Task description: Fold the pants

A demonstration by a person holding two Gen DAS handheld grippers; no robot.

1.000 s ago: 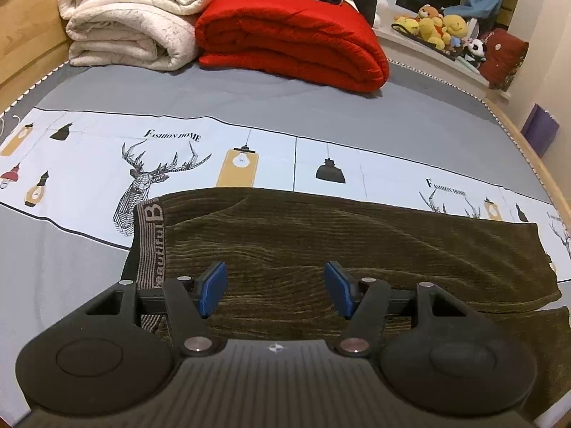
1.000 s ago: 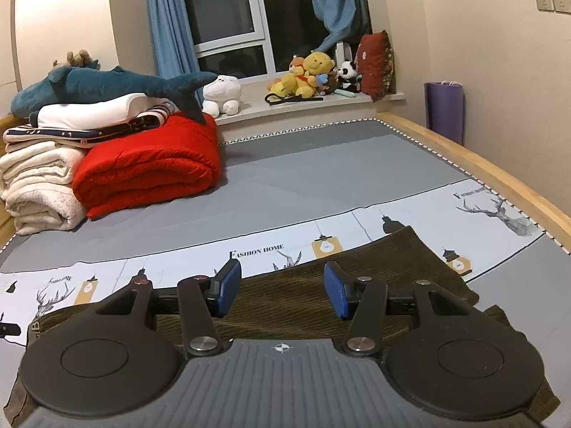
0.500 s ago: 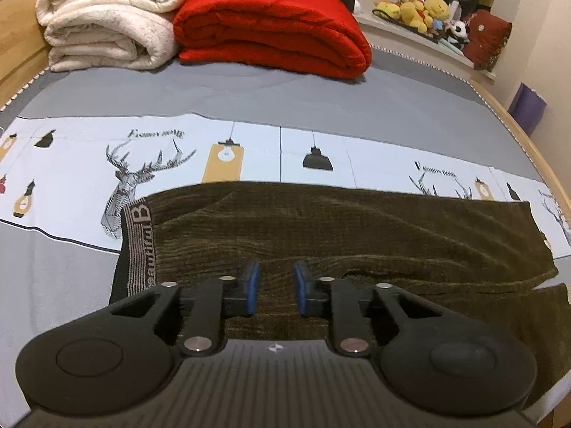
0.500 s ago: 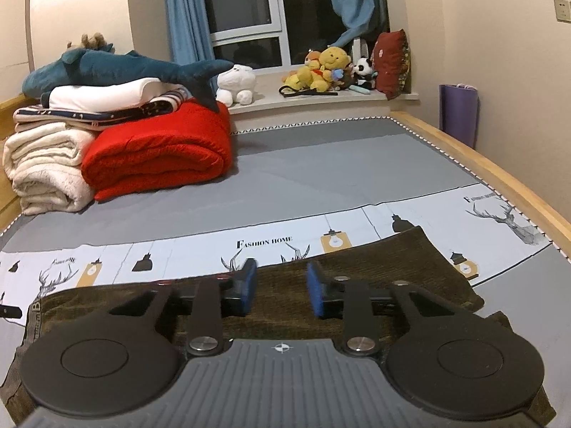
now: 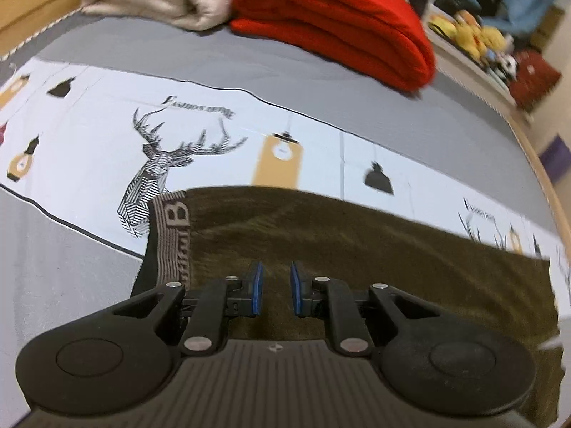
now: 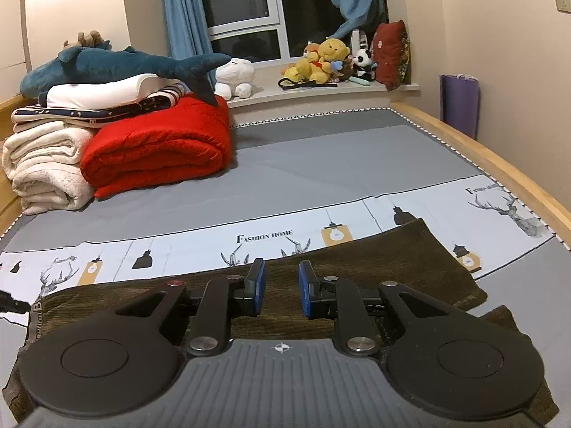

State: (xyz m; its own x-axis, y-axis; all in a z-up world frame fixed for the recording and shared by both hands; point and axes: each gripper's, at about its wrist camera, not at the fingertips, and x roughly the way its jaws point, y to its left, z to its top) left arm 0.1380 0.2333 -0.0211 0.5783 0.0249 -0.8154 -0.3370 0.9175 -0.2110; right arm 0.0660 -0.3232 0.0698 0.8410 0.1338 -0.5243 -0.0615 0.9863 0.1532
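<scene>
The grey bed carries the flat dark olive corduroy pants beneath both jaws. The left gripper and right gripper have just been closing; whether they pinch fabric is unclear.

Dark olive-brown ribbed corduroy pants with a grey knitted, lettered waistband lie on a smooth, matt grey-and-white printed cotton bedsheet. Each matt black plastic gripper body carries shiny metal rivets and blue rubbery pads. Behind sit a fluffy red fleece blanket and a glossy pale wooden bed frame.
</scene>
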